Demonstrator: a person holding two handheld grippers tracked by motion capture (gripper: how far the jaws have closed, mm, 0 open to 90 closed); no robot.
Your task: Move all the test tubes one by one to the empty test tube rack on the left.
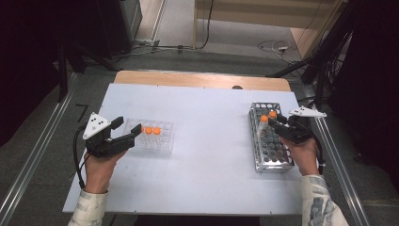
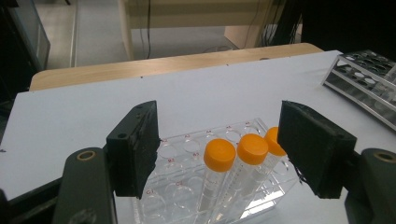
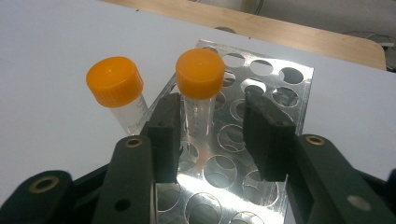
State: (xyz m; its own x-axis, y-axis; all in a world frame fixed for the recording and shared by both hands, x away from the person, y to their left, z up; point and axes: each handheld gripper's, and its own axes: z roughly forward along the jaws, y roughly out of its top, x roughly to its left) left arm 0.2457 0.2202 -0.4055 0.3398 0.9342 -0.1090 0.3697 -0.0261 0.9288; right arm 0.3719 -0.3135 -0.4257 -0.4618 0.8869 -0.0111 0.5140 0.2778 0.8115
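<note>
White tabletop: right hand-held gripper [image 3: 212,140] unclenched around upright orange-capped tube [image 3: 200,88], cap up

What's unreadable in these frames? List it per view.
- Right gripper view: whether the right gripper pads already press the orange-capped clear tube between them; the left jaw hides the contact.
- Left gripper view: lower ends of the three orange-capped tubes in the clear plastic rack, cut off by the bottom edge.
- High view: the metal perforated rack hole contents are too small and blurred.
</note>
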